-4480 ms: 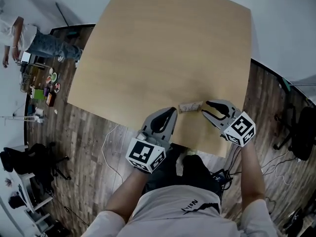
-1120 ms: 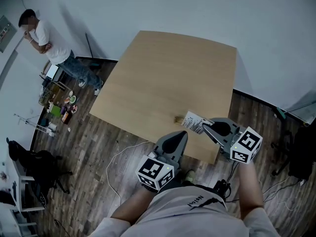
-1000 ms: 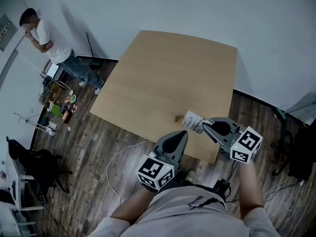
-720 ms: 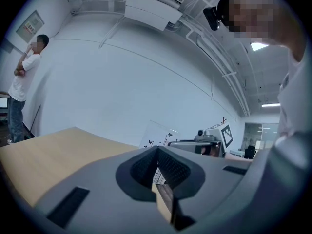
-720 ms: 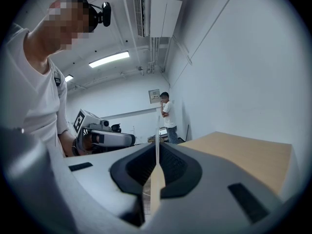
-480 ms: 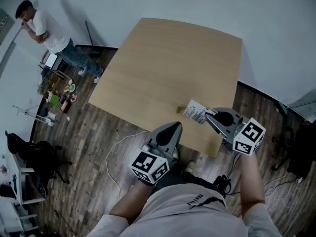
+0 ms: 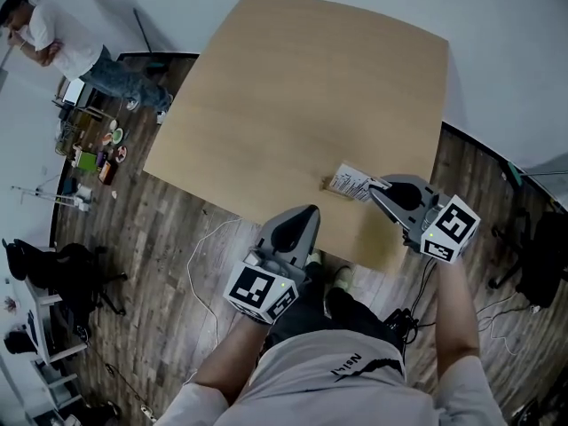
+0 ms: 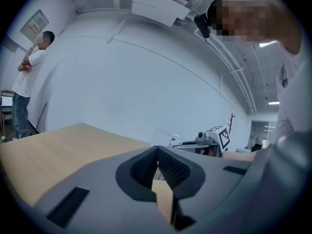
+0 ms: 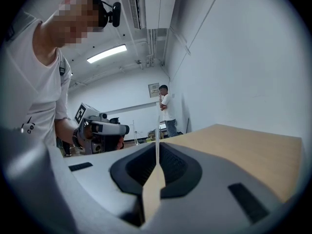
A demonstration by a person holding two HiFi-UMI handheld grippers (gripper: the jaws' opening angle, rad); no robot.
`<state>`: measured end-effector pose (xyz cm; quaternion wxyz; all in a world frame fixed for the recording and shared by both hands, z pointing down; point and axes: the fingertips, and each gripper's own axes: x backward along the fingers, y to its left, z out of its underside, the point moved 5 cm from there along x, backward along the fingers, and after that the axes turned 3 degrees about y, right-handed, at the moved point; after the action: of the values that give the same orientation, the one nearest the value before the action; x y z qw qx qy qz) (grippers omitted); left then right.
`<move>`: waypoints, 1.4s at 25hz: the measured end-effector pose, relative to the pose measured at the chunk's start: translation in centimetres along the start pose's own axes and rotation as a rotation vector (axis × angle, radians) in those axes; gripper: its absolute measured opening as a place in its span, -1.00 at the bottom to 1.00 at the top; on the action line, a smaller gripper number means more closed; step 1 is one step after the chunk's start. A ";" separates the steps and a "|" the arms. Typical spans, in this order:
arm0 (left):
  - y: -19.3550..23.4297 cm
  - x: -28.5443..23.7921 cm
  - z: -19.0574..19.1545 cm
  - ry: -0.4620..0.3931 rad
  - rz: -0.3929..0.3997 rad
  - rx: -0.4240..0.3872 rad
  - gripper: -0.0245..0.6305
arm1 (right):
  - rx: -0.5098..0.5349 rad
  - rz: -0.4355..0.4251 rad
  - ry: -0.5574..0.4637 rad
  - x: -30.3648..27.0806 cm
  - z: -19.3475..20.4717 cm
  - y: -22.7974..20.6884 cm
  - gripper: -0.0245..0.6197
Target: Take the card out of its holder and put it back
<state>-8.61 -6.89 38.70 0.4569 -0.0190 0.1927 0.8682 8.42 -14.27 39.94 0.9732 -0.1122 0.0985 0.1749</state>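
Since a few seconds back the card (image 7: 350, 183) has come out of its holder (image 7: 325, 184). Then it sat in the holder near the front edge of the desk (image 7: 293, 87), with one of my hand-held grippers on either side of it. Now my right hand-held gripper (image 7: 374, 186) has it. Over the last second the card has kept much the same place beside the holder.

The right hand-held gripper's jaws are clamped on the card's right end. In the right gripper view the card stands edge-on as a thin pale line between the pads. From the head view its printed face is tilted, and it lies just right of the holder. I cannot tell whether its left edge touches the holder. The holder is a small brown block on the desk near the front edge, towards the front right corner.

My left hand-held gripper (image 7: 311, 211) has its jaws together with nothing between them. Its tips reach in over the front edge of the desk, near the holder but apart from both it and the card.

Well beyond the desk's far left corner a person (image 7: 55, 47) in a white shirt stands on the floor (image 7: 142, 264).
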 end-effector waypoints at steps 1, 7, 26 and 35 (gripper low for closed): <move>0.4 -0.3 0.3 0.006 -0.004 -0.001 -0.88 | 0.001 -0.005 0.005 -0.4 0.5 -0.4 -0.84; 3.1 -1.9 2.2 0.052 -0.002 0.004 -0.88 | -0.006 -0.023 0.029 -2.9 3.2 -2.2 -0.84; 7.1 -6.0 8.0 0.114 0.059 0.024 -0.88 | -0.013 -0.048 0.089 -5.5 11.9 -5.2 -0.84; 9.1 -6.7 8.5 0.127 0.056 0.031 -0.88 | -0.001 -0.099 0.115 -6.7 12.0 -6.2 -0.84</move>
<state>-10.73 -13.78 50.83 0.4194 -0.0616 0.2351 0.8747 6.35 -18.99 54.06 0.9733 -0.1274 0.1487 0.1201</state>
